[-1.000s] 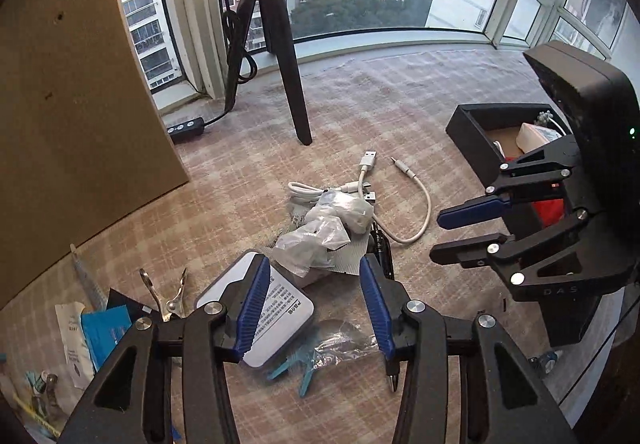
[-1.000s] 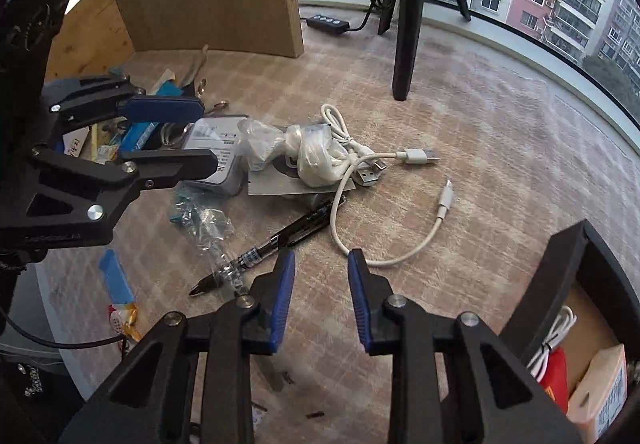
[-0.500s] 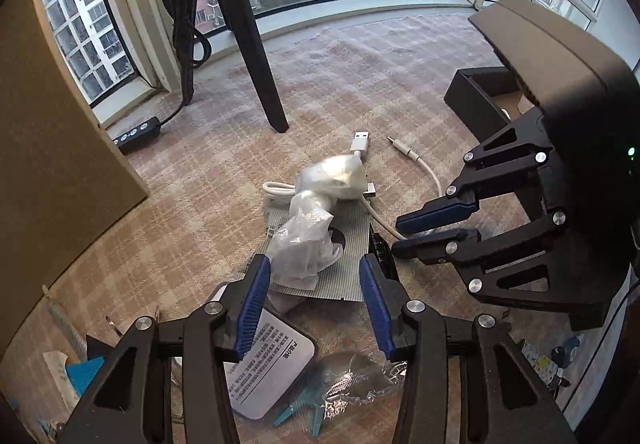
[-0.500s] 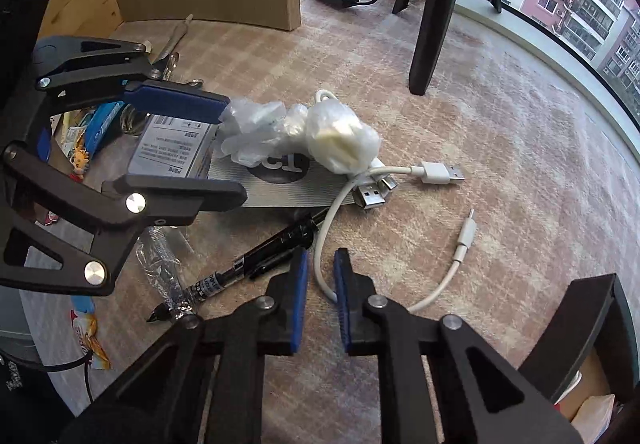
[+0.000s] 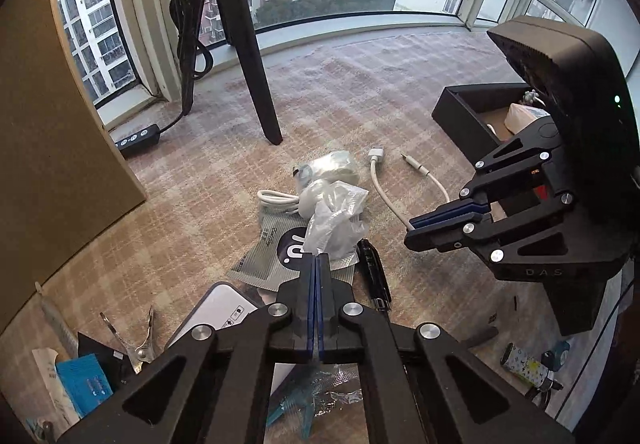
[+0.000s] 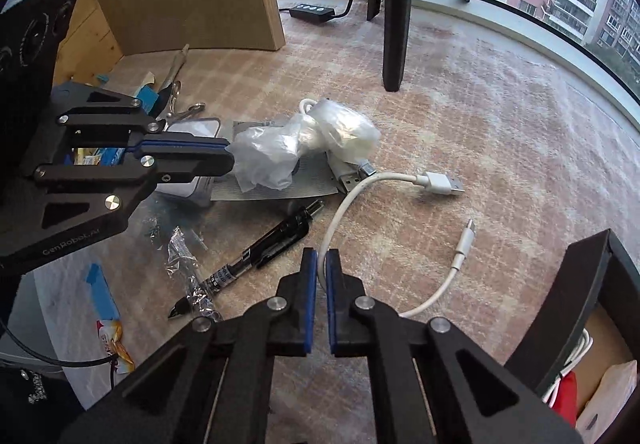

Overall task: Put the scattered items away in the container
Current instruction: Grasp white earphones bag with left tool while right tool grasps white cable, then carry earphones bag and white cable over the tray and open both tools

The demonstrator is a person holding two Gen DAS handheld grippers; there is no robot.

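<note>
A crumpled clear plastic bag [image 5: 336,220] holding a white coiled cable lies on a grey sachet [image 5: 272,248]. My left gripper [image 5: 316,260] is shut on the bag's near edge; from the right wrist the bag [image 6: 276,156] shows at its tips [image 6: 229,160]. A short white USB cable [image 6: 384,178] loops across the checked cloth. My right gripper [image 6: 321,264] has its jaws closing, with that cable's loop pressed between the pads; the left wrist view shows it [image 5: 412,229] on the cable [image 5: 384,192]. The black container [image 5: 460,116] stands behind the right gripper.
A black pen [image 6: 276,240] lies just left of the right gripper. A white box [image 5: 216,318], a metal clip [image 5: 136,340], a blue packet [image 5: 86,384] and wrappers sit at the near left. A tripod leg [image 5: 256,76], a power strip [image 5: 138,134] and a wooden board [image 5: 52,124] stand behind.
Both grippers went from open to closed: the left onto the plastic bag's edge, the right onto the white cable's loop. The right gripper moved in towards the cable.
</note>
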